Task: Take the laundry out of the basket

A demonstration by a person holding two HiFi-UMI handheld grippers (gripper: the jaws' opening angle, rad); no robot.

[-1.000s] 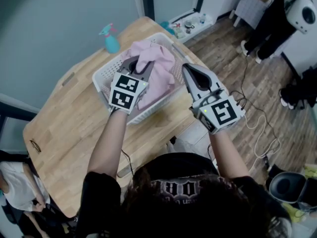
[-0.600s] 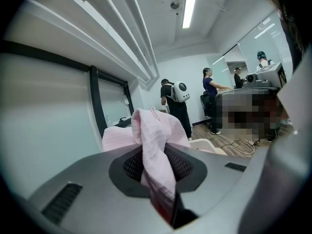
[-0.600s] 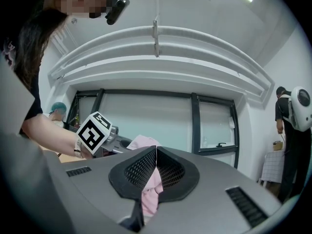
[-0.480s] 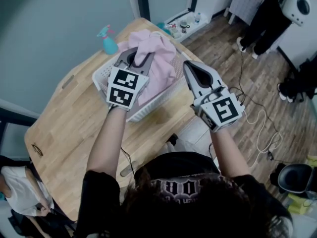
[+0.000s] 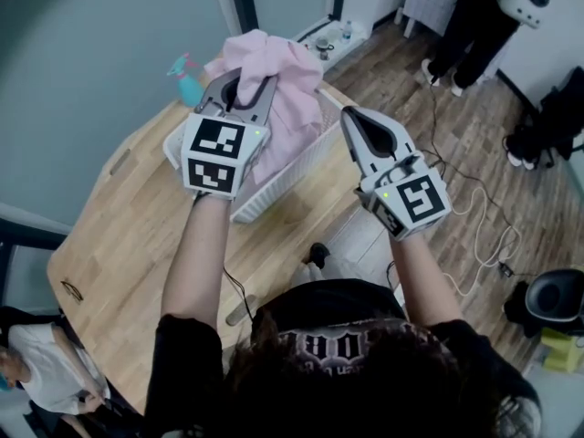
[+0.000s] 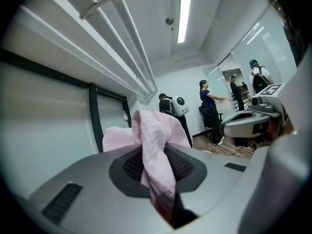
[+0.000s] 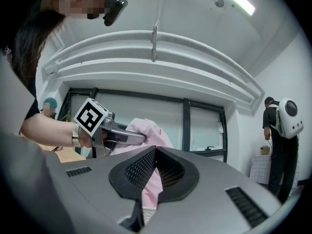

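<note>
Above the white laundry basket (image 5: 274,185) at the far end of the wooden surface (image 5: 128,226), the left gripper (image 5: 245,78) has its jaws clamped on a pink garment (image 5: 287,85), whose lower part hangs down to the basket. Just right of it, the right gripper (image 5: 363,128) hovers with its jaws together and empty. A teal spray bottle (image 5: 185,76) stands left of the basket.

Bright ceiling strip light (image 6: 184,18); fisheye edges dark and warped.
</note>
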